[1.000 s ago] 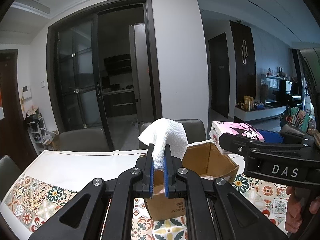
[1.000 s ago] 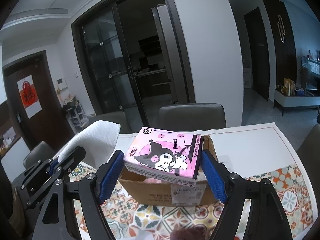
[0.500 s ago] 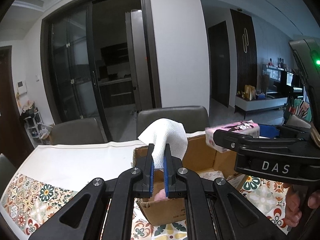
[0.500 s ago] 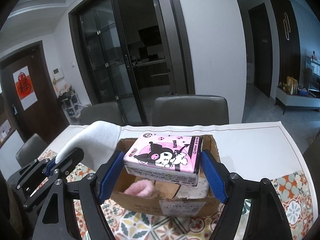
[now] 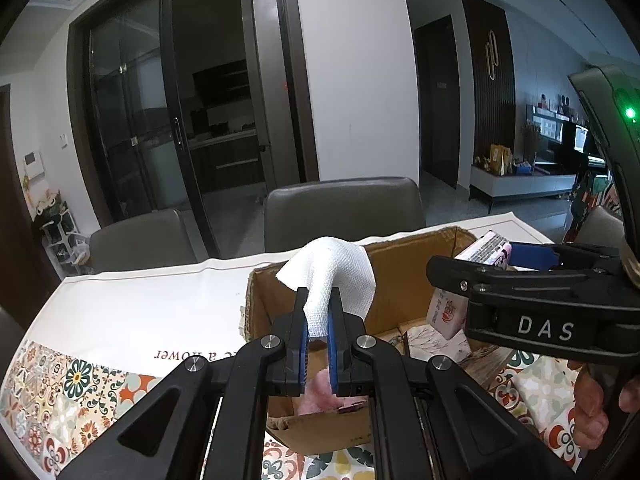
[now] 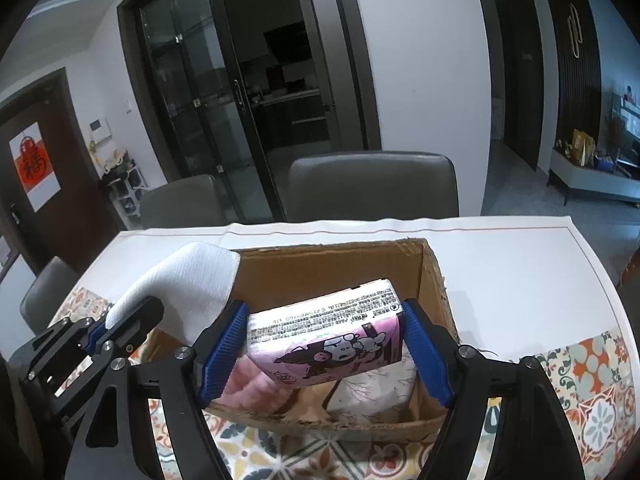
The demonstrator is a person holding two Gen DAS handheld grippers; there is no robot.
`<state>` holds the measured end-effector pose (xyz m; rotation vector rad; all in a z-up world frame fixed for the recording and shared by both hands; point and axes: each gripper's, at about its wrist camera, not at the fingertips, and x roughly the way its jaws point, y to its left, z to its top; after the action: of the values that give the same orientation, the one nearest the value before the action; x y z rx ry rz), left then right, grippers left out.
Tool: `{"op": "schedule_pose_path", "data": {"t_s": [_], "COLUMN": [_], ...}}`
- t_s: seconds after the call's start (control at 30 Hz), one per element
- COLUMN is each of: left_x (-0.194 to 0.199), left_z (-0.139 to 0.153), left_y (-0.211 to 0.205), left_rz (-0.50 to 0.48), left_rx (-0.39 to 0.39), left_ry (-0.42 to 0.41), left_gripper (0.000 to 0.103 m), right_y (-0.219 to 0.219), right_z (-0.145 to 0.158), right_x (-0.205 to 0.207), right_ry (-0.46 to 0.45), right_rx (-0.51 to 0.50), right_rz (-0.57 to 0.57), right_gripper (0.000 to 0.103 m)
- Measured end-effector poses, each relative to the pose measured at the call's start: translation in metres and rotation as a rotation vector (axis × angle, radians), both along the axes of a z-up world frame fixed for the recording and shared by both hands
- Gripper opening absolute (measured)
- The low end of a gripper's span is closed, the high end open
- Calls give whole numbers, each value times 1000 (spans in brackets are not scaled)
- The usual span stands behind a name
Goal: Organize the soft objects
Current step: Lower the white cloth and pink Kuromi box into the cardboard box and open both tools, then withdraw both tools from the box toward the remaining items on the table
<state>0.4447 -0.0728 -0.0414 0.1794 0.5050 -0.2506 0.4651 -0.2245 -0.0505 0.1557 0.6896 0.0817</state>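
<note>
Closest to the left wrist camera, the left gripper (image 5: 318, 332) is clenched on a white textured cloth (image 5: 332, 276), whose loose upper part flops over above the blue pads, just over the near left part of an open cardboard box (image 5: 404, 276). In the right wrist view, the right gripper (image 6: 324, 340) grasps a pink tissue pack (image 6: 328, 340) printed with a cartoon character, its blue pads pressed against the pack's two short ends. The pack is tilted, its printed label side turned up, and sits low inside the mouth of the box (image 6: 434, 280). Whether it touches the things beneath it cannot be told. Inside the box, a fluffy pink soft item (image 6: 256, 384) lies at the near left, and a pale pack with a branch pattern (image 6: 376, 392) lies at the near right. The left wrist view also shows another pale pack with a red mark (image 5: 448, 312) standing against the right side of the box. The box stands on a table (image 6: 520, 264) covered by a cloth that is white at the far end and patterned with coloured floral tiles nearer the cameras. Beyond the table stand two grey chairs (image 6: 374, 184), and behind them dark glass sliding doors (image 6: 224, 112) and a white wall.
</note>
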Motion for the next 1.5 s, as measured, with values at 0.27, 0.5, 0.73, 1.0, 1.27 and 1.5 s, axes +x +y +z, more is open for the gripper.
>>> {"op": "schedule_pose_path", "data": {"t_s": [0.27,0.5,0.73,1.0,1.27,1.5], "left_x": [6,-1,-20,-46,-75,-97], "left_z": [-2,1,14,33,43,50], "left_y": [4,7,14,25,34,42], "left_rz": [4,13,23,41,46,60], "left_rx": [-14,-1,1,-14,-17,-15], "left_ry": [10,-1,-23,-41,-50,-47], "left_gripper": [45,51,53,54,56,56], "right_y": [-4,-4,-2,1,8,12], "right_z": [-4,1,18,39,53,58], "right_x": [10,4,-15,-39,-69,-90], "right_ry": [26,16,-25,-65,-85,-91], "right_rx": [10,-19,-42,-61,-79,-89], "right_rz": [-11,-42,-64,-81,-77,-64], "right_gripper": [79,81,81,81,81,81]}}
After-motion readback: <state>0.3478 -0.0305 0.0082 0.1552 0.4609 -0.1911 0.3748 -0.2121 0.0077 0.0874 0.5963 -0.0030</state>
